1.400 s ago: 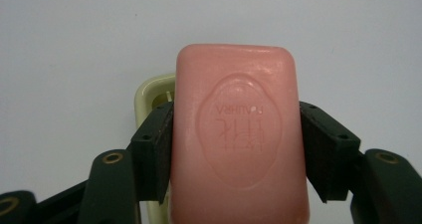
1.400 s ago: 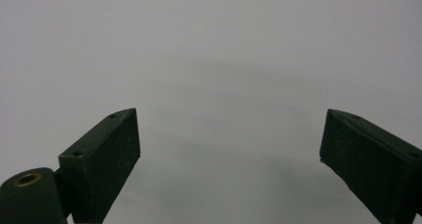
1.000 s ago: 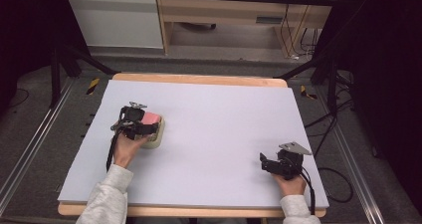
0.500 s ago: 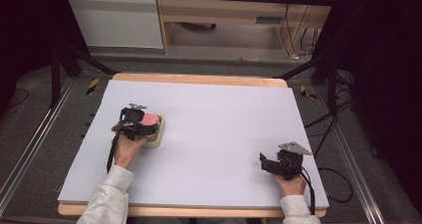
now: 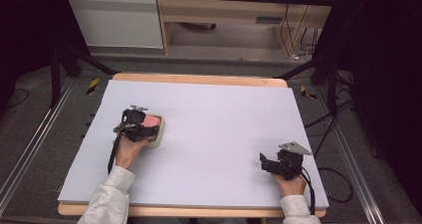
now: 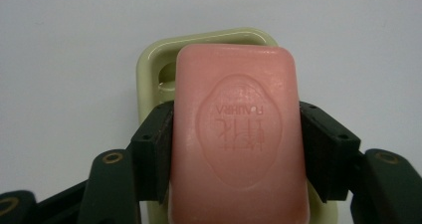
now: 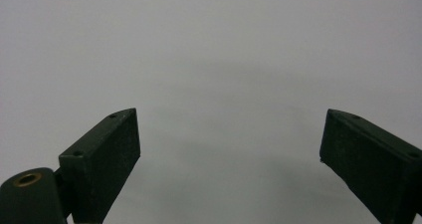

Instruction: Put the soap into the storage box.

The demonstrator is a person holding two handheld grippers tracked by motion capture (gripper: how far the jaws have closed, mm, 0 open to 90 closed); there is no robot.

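Gripping the pink rectangular soap bar [image 6: 238,134] by its long sides, the left claw [image 6: 238,149] holds it over the pale green plastic soap dish [image 6: 149,69]; the right claw [image 7: 229,149] gapes empty above the white counter [image 5: 224,129].

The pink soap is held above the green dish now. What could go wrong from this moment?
1. The left gripper clamps the pink soap only by its two long sides; a smooth bar may slip or tilt between the pads.
2. The soap sits off-centre over the green dish, so it might land on the rim.
3. The right gripper stands open and far away, so the light dish could slide unsupported.
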